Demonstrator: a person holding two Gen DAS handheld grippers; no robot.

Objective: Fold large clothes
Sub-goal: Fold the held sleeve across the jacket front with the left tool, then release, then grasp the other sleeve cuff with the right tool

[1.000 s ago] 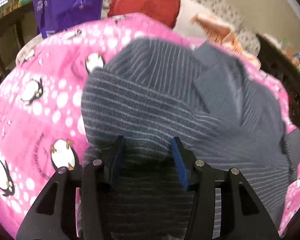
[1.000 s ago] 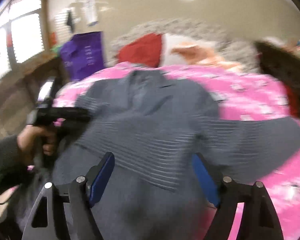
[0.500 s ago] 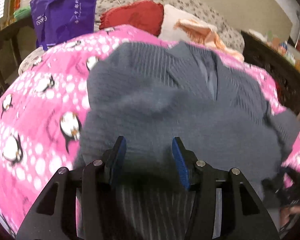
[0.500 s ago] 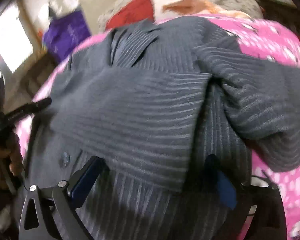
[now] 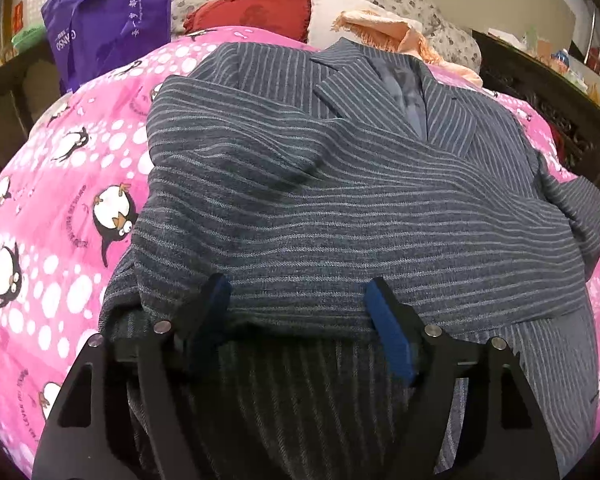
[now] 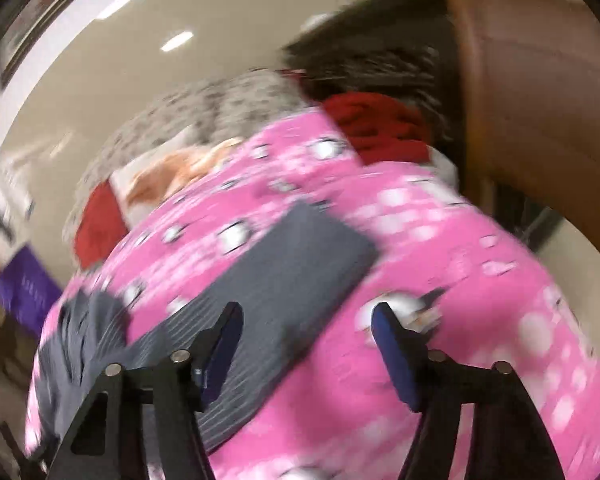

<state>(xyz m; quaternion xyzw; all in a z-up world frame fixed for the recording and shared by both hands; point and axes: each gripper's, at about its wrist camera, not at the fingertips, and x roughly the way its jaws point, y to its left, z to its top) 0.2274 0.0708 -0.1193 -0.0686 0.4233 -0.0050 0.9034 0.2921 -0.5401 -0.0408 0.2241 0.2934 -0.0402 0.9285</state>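
Fold roughly half done: 1 sleeve point(image 5: 340, 216) is lying across the striped jacket point(image 5: 284, 80), the other sleeve point(image 6: 292, 264) is lying unfolded on the pink blanket point(image 6: 440, 280), while the left gripper point(image 5: 298, 312) and right gripper point(image 6: 306, 332) are both gaping wide, holding nothing.

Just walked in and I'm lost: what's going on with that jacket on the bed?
A person with a handheld claw in each hand is folding a grey pinstriped jacket laid on a pink penguin blanket. One sleeve is already folded across the chest. The left claw hovers open at the folded sleeve's lower edge, gripping nothing. The right claw is also open and empty, near the other sleeve, which lies stretched out on the blanket; that view is blurred.
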